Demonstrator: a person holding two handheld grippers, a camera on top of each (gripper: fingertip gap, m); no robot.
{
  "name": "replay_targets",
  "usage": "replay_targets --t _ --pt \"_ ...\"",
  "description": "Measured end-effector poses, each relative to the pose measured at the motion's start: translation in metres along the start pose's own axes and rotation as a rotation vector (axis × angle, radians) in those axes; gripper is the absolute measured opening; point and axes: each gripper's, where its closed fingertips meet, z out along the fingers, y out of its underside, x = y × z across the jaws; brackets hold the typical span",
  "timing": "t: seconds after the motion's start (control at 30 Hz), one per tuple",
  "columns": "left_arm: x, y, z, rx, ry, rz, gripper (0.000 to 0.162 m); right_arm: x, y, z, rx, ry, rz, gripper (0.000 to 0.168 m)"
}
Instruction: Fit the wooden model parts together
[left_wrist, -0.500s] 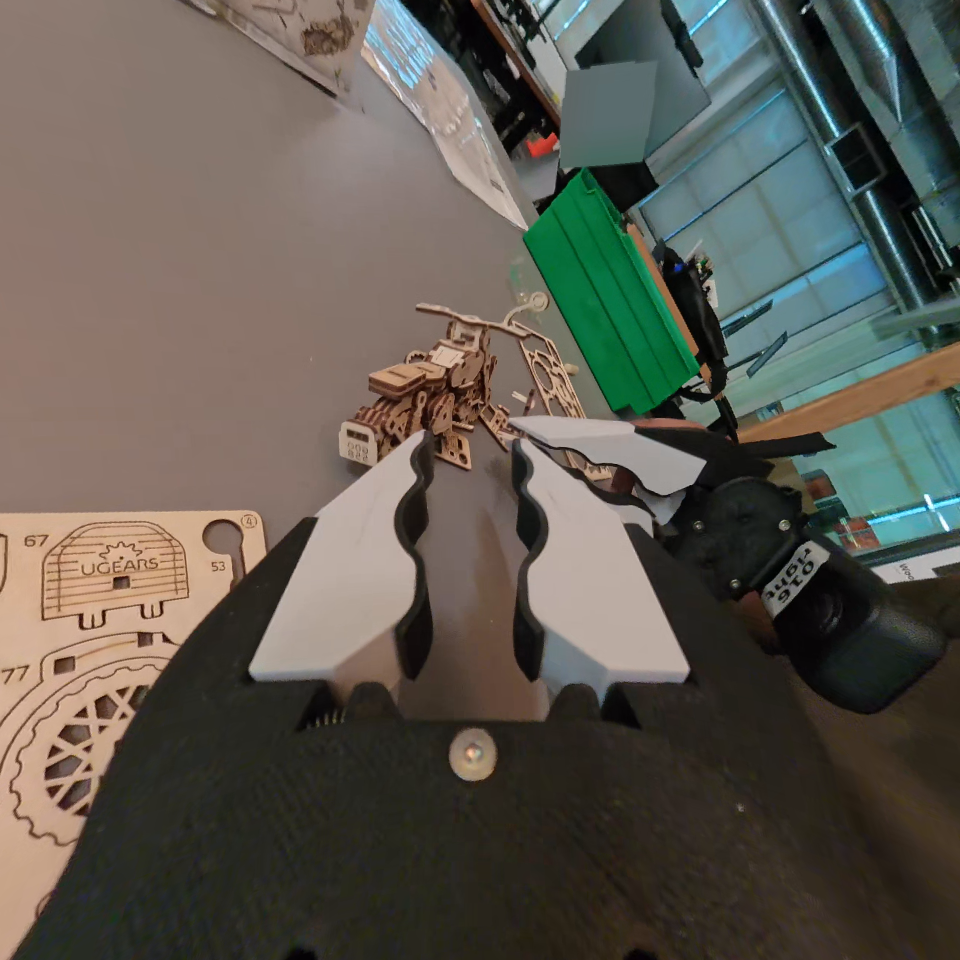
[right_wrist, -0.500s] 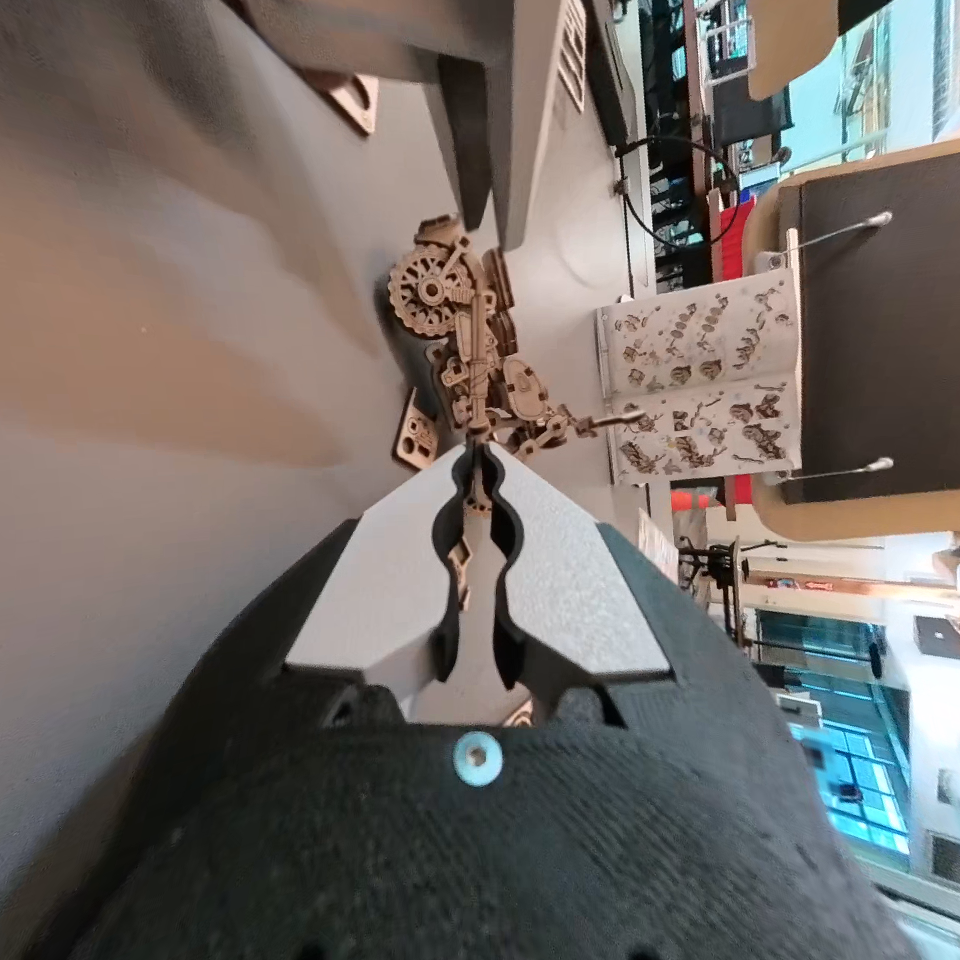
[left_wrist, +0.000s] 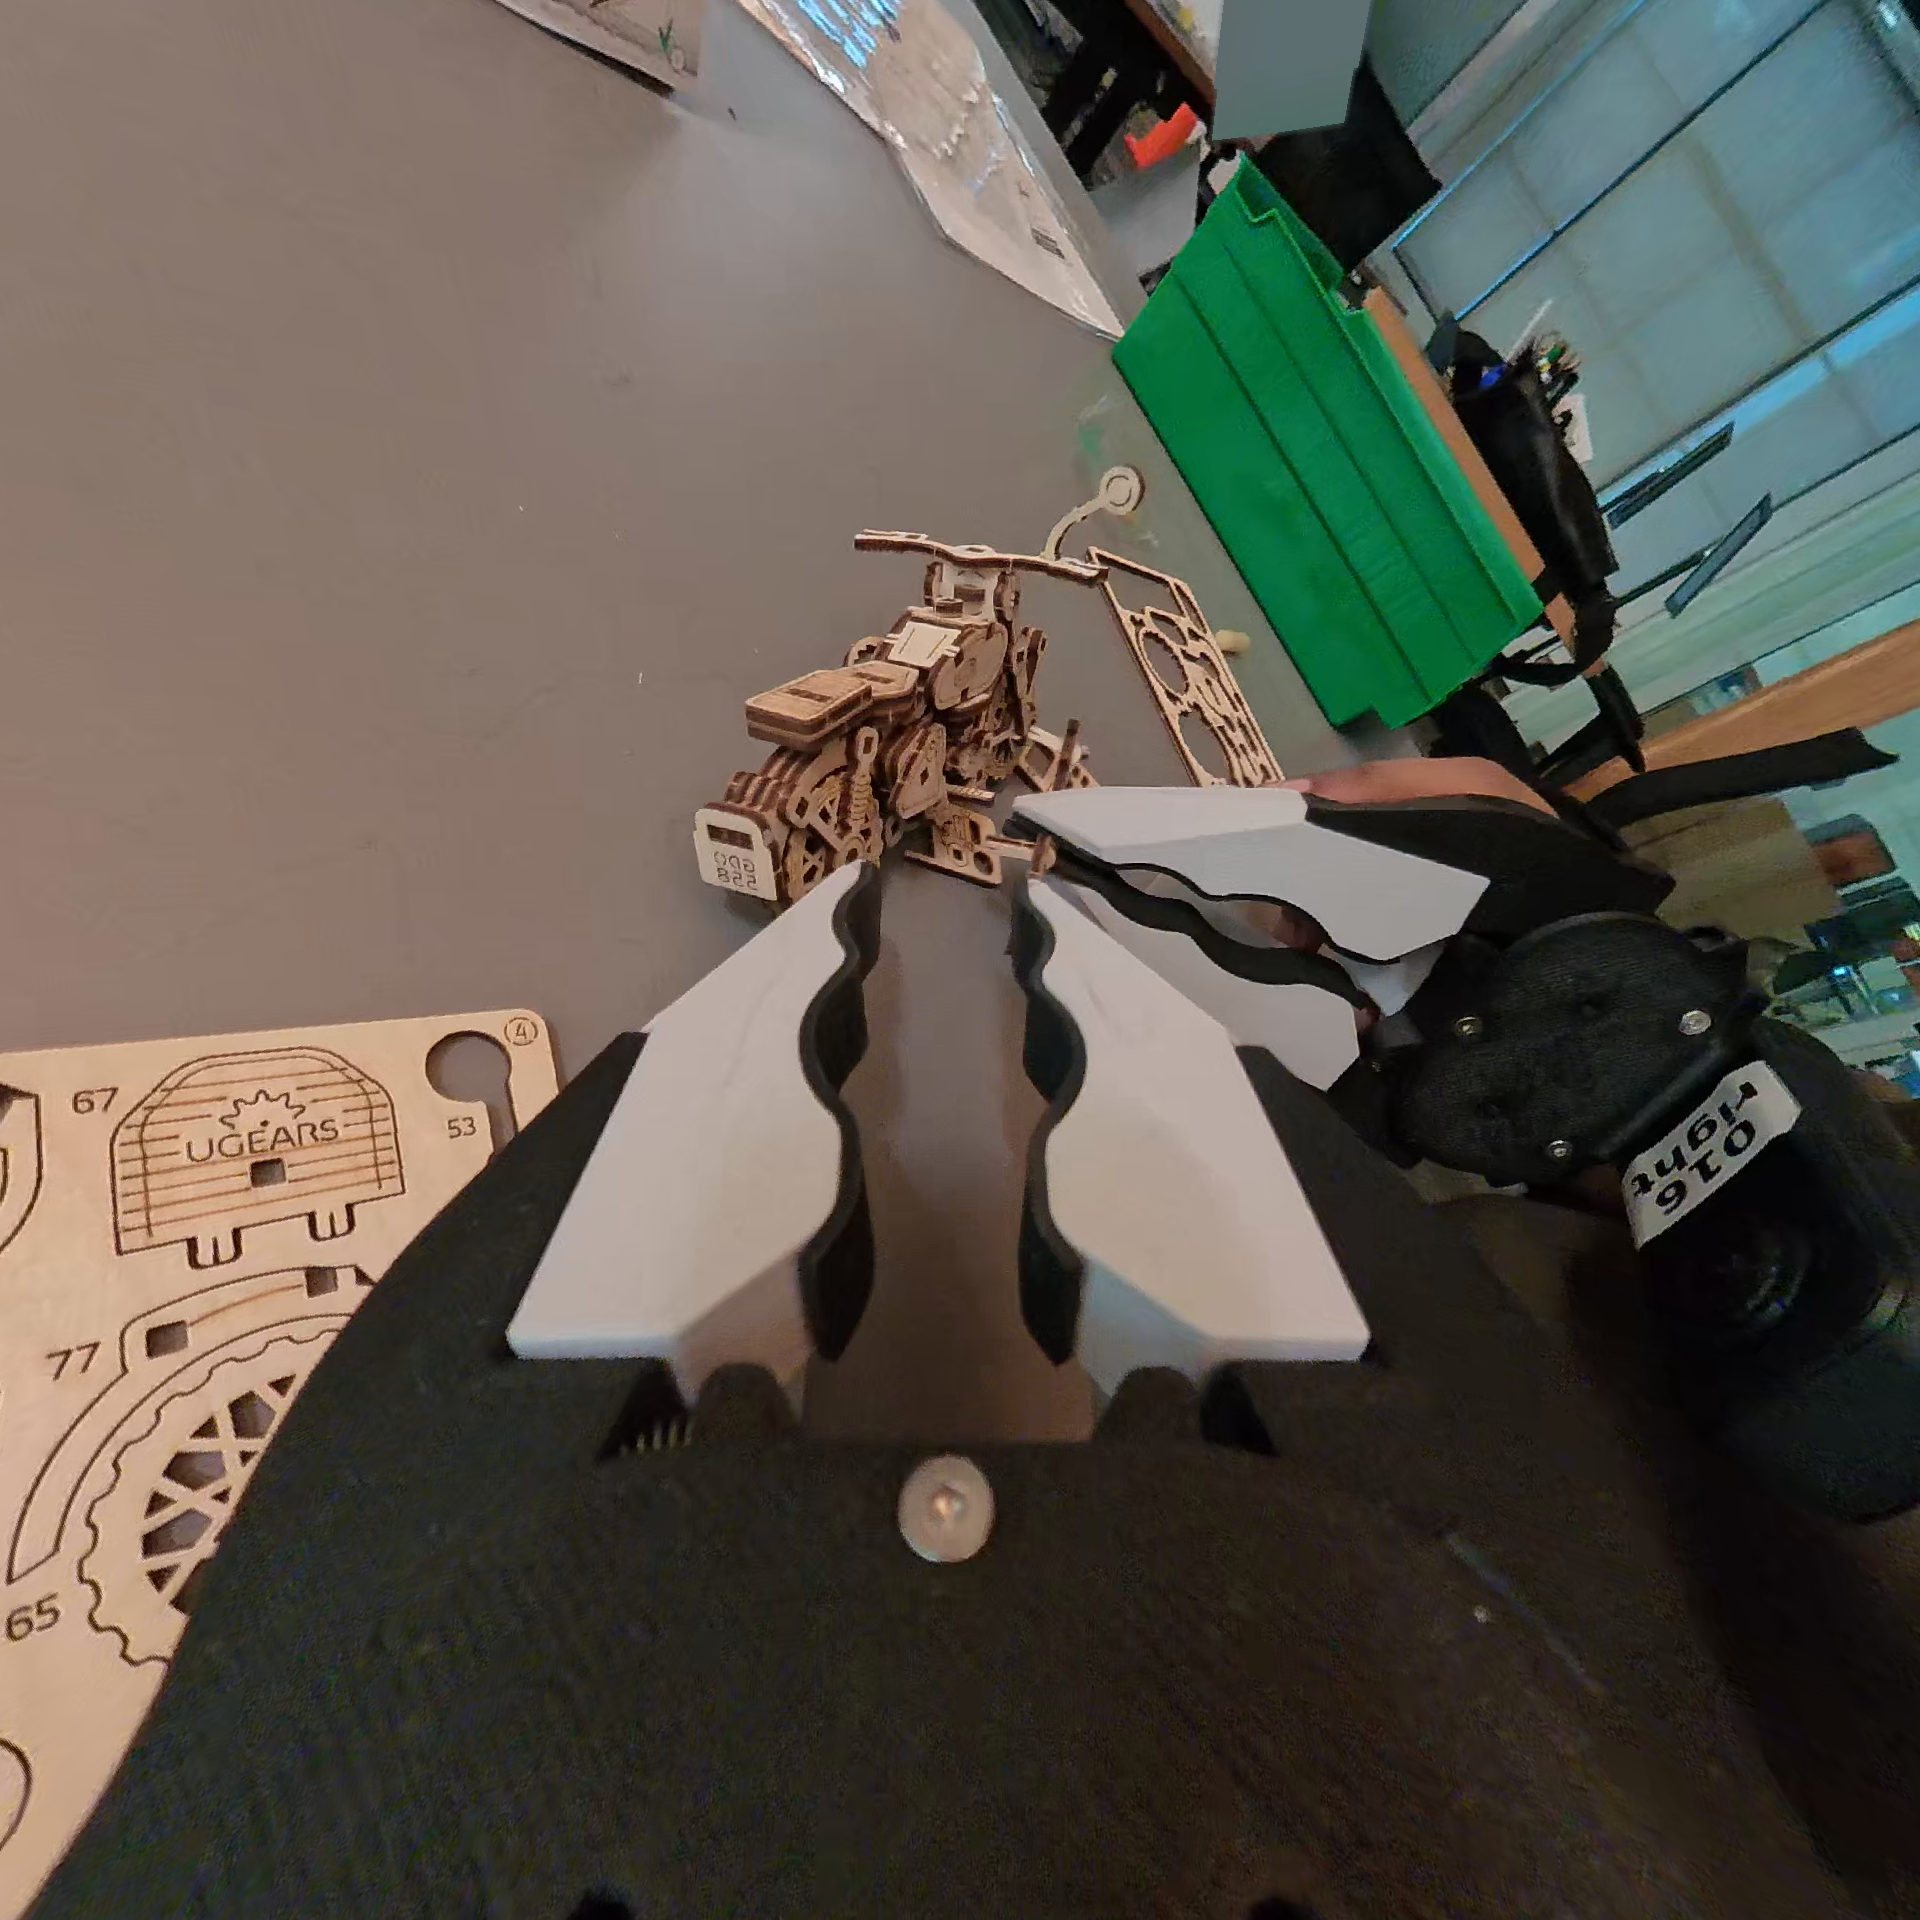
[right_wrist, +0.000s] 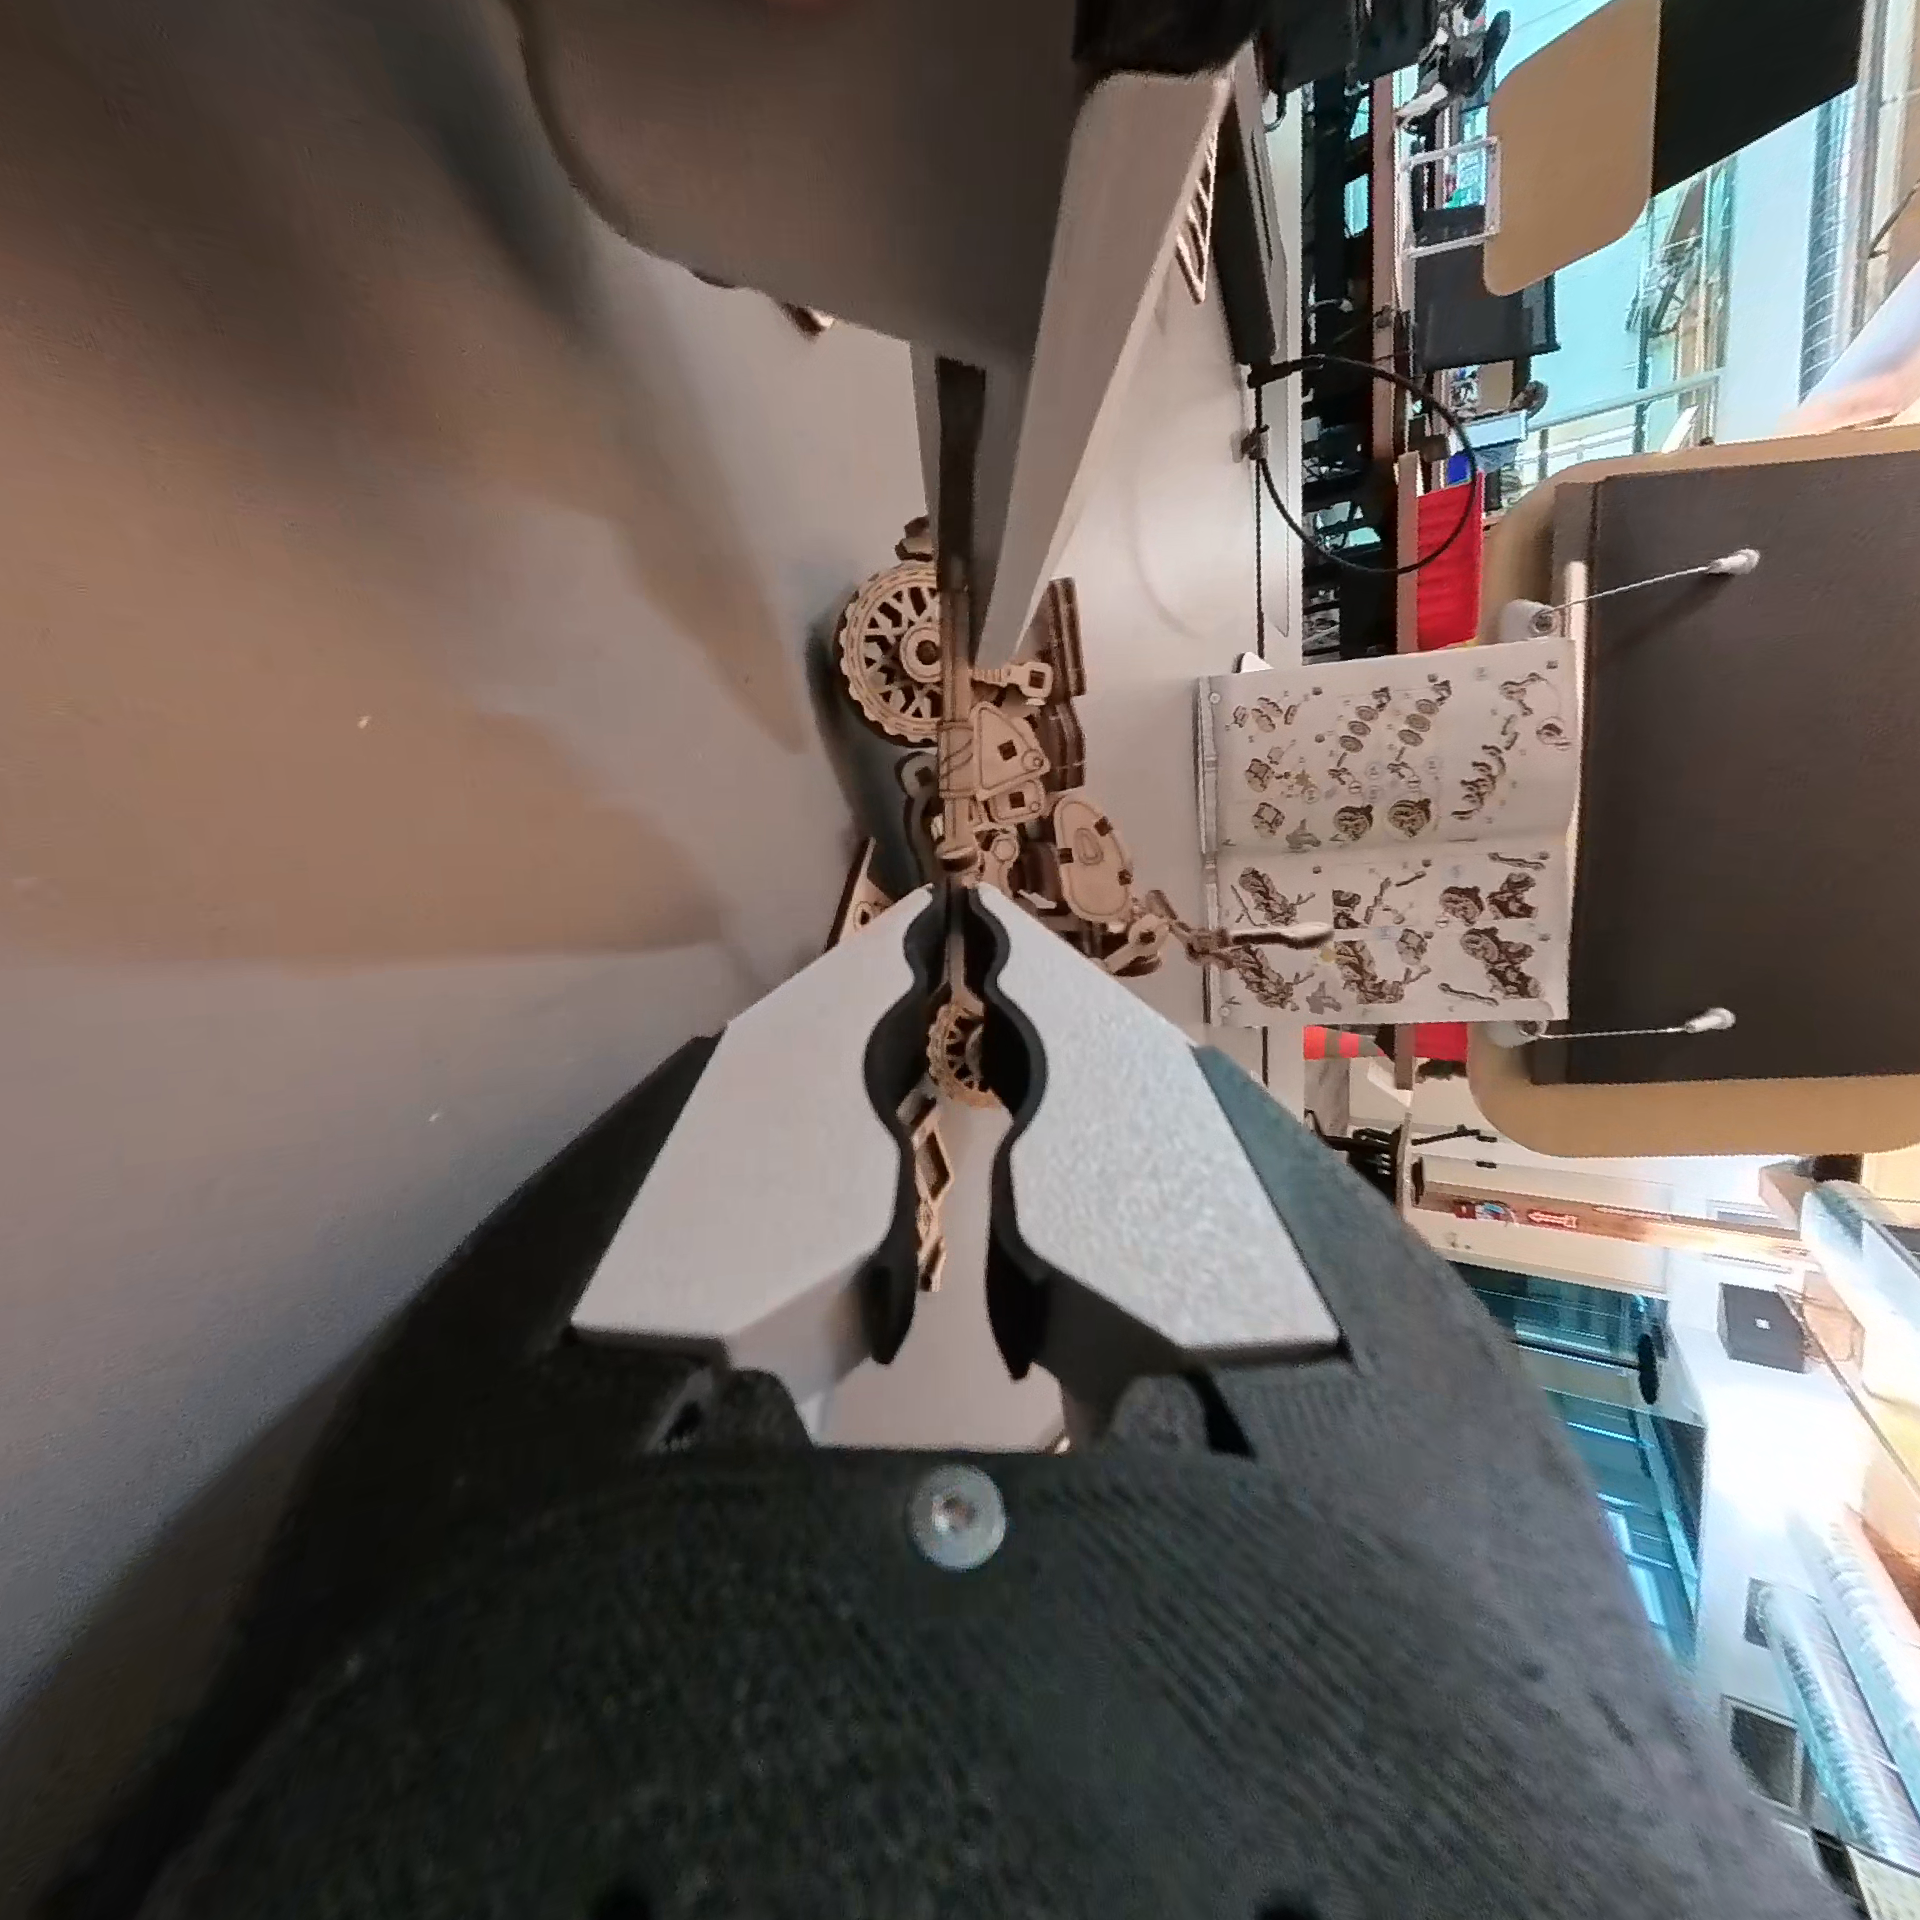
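A part-built wooden motorcycle model (left_wrist: 894, 727) stands on the grey table (left_wrist: 364, 520). My left gripper (left_wrist: 940, 904) is open and empty, just short of the model's rear end. My right gripper (right_wrist: 956, 899) is shut on a thin flat wooden part (right_wrist: 935, 1174) with a small gear shape on it, its tips right at the model (right_wrist: 1008, 769). In the left wrist view the right gripper (left_wrist: 1023, 836) comes in from the right, low beside the model. A left finger (right_wrist: 1070, 364) hangs in front of the model's spoked wheel (right_wrist: 894, 655).
A wooden parts sheet (left_wrist: 208, 1195) lies at the lower left, and a punched-out sheet frame (left_wrist: 1184, 675) lies beyond the model. A green bin (left_wrist: 1320, 499) stands at the table's far right edge. An open instruction booklet (right_wrist: 1382, 831) lies behind the model. One gripper's finger ends stand about 4 cm off the other's.
Both views have closed in slightly on the model. In the right wrist view the left finger now reaches down over the spoked wheel. Both jaws stand as before.
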Motion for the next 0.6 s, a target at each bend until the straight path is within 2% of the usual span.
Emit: replay_targets --t 0.6 --pt "-0.0029 0.0037 0.0012 -0.024 -0.033 0.043 0.021 -0.0023 -0.0014 0.003 -0.005 -0.015 0.007 0.001"
